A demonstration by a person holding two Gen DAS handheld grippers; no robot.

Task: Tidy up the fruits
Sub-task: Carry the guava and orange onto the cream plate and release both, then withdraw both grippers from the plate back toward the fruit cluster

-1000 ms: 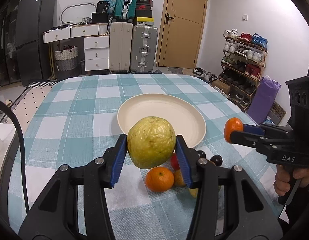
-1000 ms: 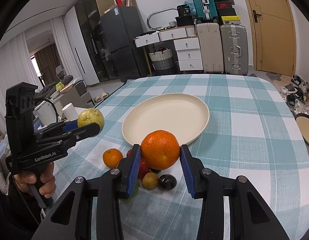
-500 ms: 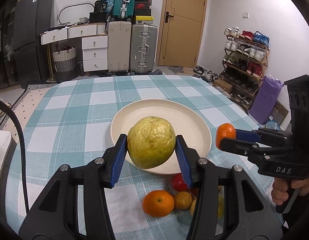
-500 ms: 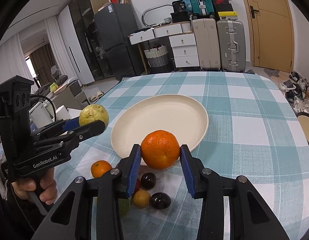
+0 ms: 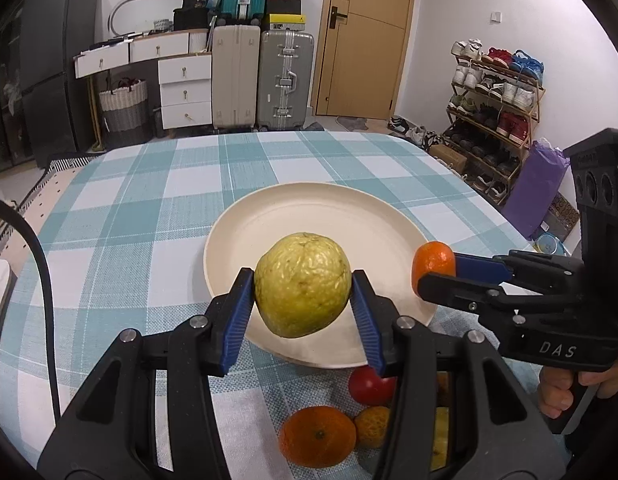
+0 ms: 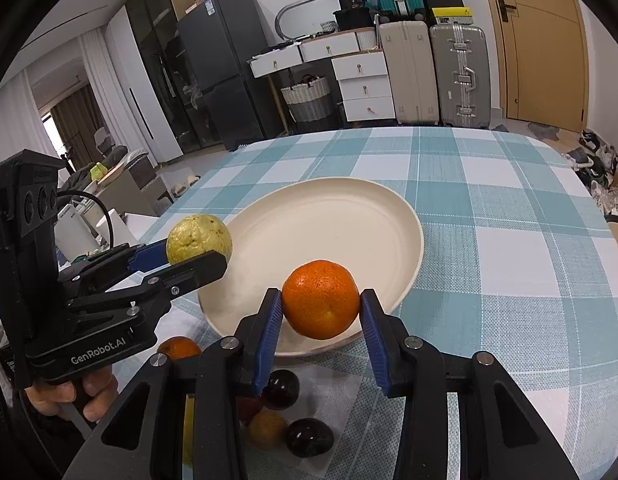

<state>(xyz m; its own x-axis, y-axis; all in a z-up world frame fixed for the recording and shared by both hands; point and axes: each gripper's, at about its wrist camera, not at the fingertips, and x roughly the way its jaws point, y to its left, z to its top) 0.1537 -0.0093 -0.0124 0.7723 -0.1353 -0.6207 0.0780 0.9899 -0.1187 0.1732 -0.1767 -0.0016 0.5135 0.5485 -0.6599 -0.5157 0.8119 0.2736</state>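
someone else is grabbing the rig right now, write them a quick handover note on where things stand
Left claw: shut on the green guava, held above the near edge of the plate.
Right claw: shut on the big orange, also held over the plate's near rim.
Plate: nothing lies in it yet, so no fruit is placed so far.
On the checked tablecloth in front of the plate: a small orange, a red fruit, a brownish-yellow fruit and two dark round fruits.
Left to do: set both held fruits down in the plate, then likely fetch the rest.
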